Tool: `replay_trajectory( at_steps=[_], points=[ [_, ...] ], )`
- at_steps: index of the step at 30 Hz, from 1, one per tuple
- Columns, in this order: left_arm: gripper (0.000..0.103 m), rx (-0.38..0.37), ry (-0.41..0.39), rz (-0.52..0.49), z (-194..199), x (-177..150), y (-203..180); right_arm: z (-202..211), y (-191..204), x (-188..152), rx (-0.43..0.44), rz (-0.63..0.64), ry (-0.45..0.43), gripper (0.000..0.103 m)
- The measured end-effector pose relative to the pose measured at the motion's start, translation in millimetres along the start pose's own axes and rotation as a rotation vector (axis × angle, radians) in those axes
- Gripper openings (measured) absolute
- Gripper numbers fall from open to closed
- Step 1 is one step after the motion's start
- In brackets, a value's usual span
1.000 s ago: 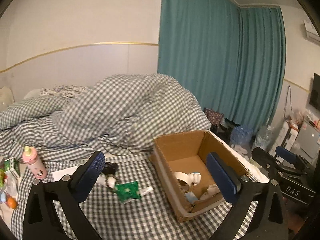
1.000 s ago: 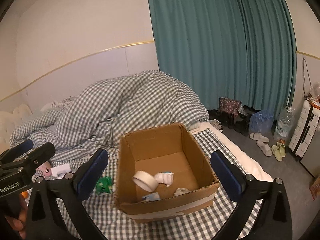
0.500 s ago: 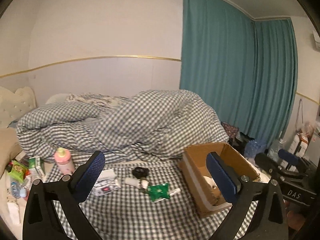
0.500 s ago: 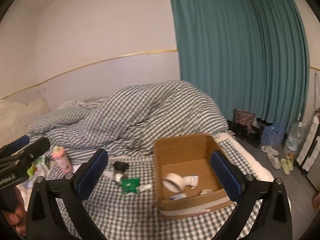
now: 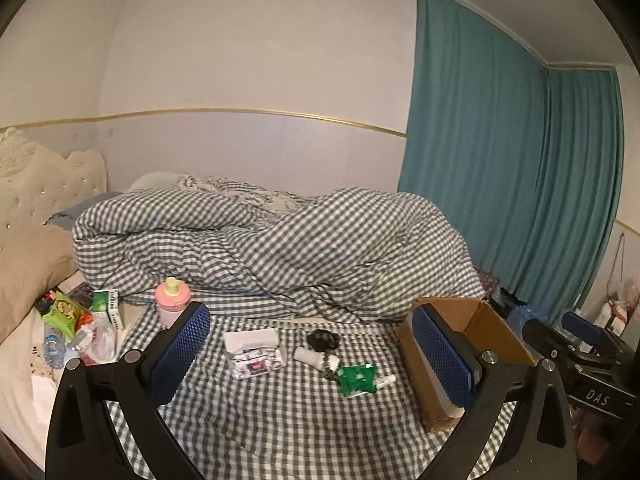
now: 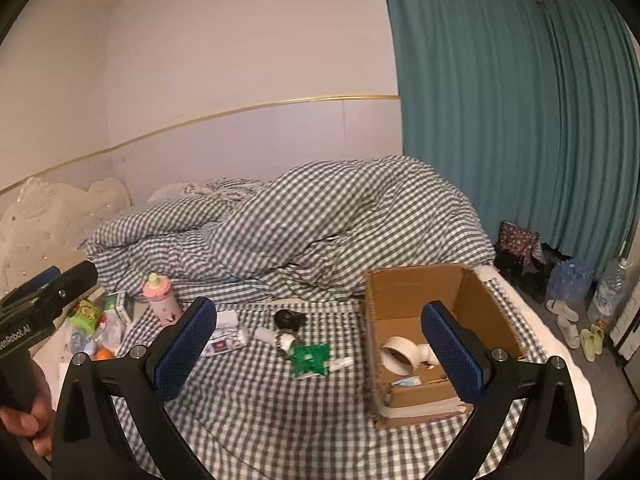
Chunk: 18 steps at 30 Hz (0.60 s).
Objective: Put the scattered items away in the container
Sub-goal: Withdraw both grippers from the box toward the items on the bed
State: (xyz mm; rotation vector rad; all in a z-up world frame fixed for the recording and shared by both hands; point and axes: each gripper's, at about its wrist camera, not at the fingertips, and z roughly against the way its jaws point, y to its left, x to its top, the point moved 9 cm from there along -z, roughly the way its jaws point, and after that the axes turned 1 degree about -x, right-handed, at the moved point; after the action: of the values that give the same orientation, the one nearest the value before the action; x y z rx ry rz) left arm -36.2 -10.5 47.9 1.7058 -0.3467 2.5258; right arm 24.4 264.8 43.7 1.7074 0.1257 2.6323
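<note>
the left tongs (image 5: 312,354) fill the lower part of the left wrist view, jaws spread wide with nothing between the blue pads (image 5: 182,350). the right tongs (image 6: 320,350) sit the same way, empty. at the lower left edge of the right view, a hand (image 6: 28,416) grips the left handle.

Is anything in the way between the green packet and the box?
Nothing visible blocks it. The green packet lies on the checked cloth left of the box, with only bare cloth between them, and the box top is open.
</note>
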Motion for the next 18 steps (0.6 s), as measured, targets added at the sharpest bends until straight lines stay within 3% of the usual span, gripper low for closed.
replay_trajectory(
  at_steps=[18],
  points=[
    [0.103, 0.070, -0.004, -0.009, -3.9, 6.8, 48.3, -24.4, 54.6, -1.7, 0.068, 0.069, 0.022, 0.103]
  ],
)
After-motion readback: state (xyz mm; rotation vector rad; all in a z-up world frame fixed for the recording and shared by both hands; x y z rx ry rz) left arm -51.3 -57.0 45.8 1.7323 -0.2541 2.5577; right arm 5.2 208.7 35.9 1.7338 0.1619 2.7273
